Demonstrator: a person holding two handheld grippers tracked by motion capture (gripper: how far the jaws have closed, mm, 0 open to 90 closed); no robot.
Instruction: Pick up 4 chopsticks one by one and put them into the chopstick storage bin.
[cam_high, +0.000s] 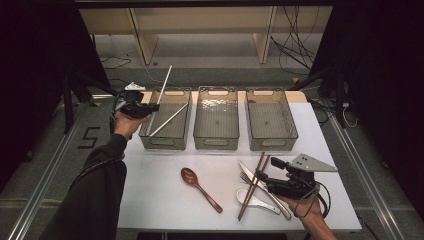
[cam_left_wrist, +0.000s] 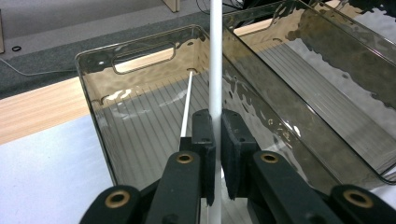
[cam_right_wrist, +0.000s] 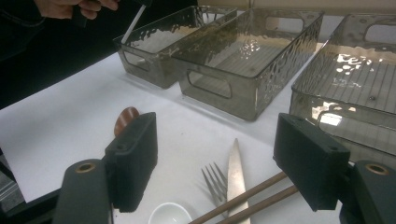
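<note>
My left gripper (cam_high: 151, 108) is shut on a white chopstick (cam_high: 166, 80), which slants upward over the left clear bin (cam_high: 146, 131). In the left gripper view the pads (cam_left_wrist: 206, 135) pinch that chopstick (cam_left_wrist: 215, 56) above the bin, where a second white chopstick (cam_left_wrist: 187, 105) lies on the floor (cam_high: 170, 119). My right gripper (cam_high: 260, 176) hovers open over the cutlery at the front right. Below its spread jaws (cam_right_wrist: 219, 158) lie a fork (cam_right_wrist: 215, 183), a knife (cam_right_wrist: 237, 165) and a pair of brown chopsticks (cam_right_wrist: 243, 199).
A middle bin (cam_high: 217, 143) and a right bin (cam_high: 292, 131) stand beside the left one at the back. A brown wooden spoon (cam_high: 200, 187) lies at the table's middle front. A white soup spoon (cam_high: 255, 201) rests by the brown chopsticks (cam_high: 252, 187).
</note>
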